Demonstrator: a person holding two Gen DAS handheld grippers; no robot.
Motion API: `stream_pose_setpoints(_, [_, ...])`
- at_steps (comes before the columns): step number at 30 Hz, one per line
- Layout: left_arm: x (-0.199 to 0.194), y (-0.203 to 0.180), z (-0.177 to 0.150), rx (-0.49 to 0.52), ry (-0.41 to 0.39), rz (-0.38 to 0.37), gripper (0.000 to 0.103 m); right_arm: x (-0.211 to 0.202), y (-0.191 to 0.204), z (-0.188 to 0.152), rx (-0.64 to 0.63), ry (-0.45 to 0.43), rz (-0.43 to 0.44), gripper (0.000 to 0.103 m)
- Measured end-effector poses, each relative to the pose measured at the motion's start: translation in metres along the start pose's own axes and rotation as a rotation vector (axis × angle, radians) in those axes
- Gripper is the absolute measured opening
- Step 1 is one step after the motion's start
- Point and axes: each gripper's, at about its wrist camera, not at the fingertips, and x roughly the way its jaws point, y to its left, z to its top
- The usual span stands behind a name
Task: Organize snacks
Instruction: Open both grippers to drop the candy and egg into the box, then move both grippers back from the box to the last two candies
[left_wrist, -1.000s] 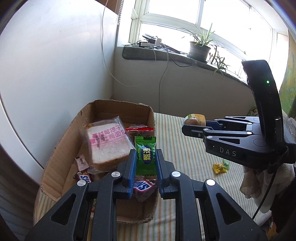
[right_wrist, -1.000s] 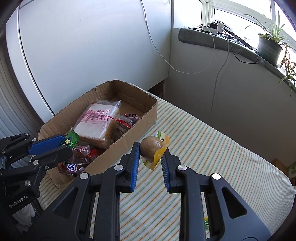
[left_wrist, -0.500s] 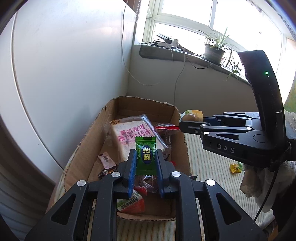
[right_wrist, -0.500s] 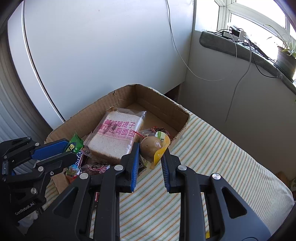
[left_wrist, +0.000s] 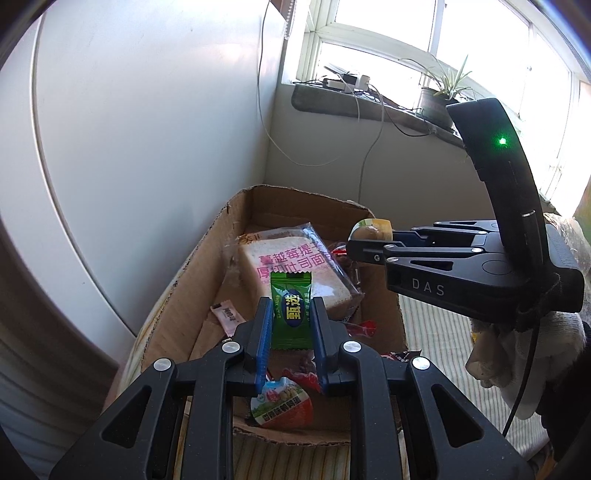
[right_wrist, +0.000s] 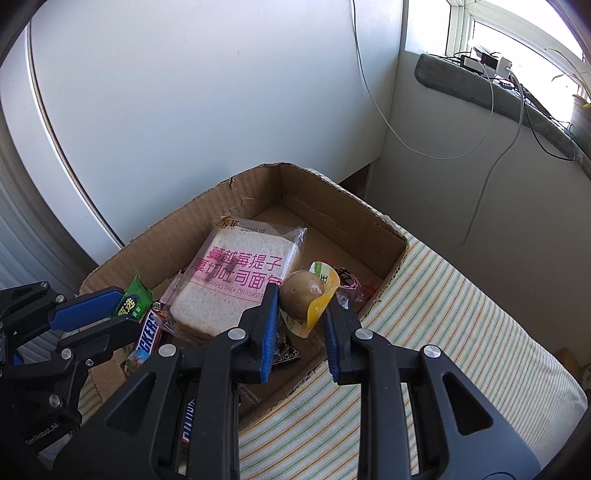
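The left gripper (left_wrist: 290, 325) is clamped on a green candy packet (left_wrist: 290, 312), held upright with its long axis running along the fingers and its serrated top edge pointing away, above the near end of the cardboard box (left_wrist: 303, 201). The right gripper (right_wrist: 301, 321) is closed on a yellow-wrapped round snack (right_wrist: 306, 295), its wrapper tail hanging toward the fingers, over the box's right wall. In the box, a bagged bread slice (right_wrist: 236, 280) lies flat, long axis running near to far, with a Snickers bar (right_wrist: 147, 334) at its near left.

Home, potted plant (left_wrist: 437, 96), striped bedcover (right_wrist: 461, 332)
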Motion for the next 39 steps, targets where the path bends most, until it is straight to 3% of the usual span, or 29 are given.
stream_pose_setpoints(9, [0.003, 0.002, 0.0, 0.0, 0.003, 0.01, 0.021, 0.006, 0.003, 0.001, -0.009, 0.002, 0.001, 0.024])
stream_pose_setpoints(11, [0.003, 0.001, 0.0, 0.0, 0.004, 0.013, 0.021, 0.006, 0.002, 0.001, -0.007, -0.001, -0.007, 0.031])
stream_pose_setpoints(13, [0.004, 0.001, -0.001, 0.004, 0.005, 0.016, 0.028, 0.004, 0.0, 0.001, -0.001, -0.012, -0.012, 0.049])
stream_pose_setpoints(15, [0.004, 0.002, 0.0, 0.005, 0.001, 0.023, 0.051, 0.002, -0.001, 0.001, 0.002, -0.023, -0.018, 0.059])
stream_pose_setpoints(19, [0.003, 0.0, 0.001, 0.014, -0.007, 0.027, 0.067, -0.003, -0.003, 0.001, 0.003, -0.042, -0.043, 0.083])
stream_pose_setpoints(20, [0.003, -0.001, 0.001, 0.016, -0.007, 0.032, 0.073, -0.004, -0.004, 0.001, 0.005, -0.049, -0.048, 0.085])
stream_pose_setpoints(22, [0.005, -0.002, 0.001, 0.017, -0.004, 0.038, 0.075, -0.007, -0.006, 0.002, 0.01, -0.057, -0.054, 0.09])
stream_pose_setpoints(26, [0.008, -0.001, 0.002, 0.007, 0.008, 0.051, 0.08, -0.011, -0.008, 0.002, 0.016, -0.058, -0.06, 0.093])
stream_pose_setpoints(39, [0.004, -0.009, 0.003, 0.011, 0.0, 0.052, 0.08, -0.031, -0.021, -0.007, 0.046, -0.079, -0.068, 0.093])
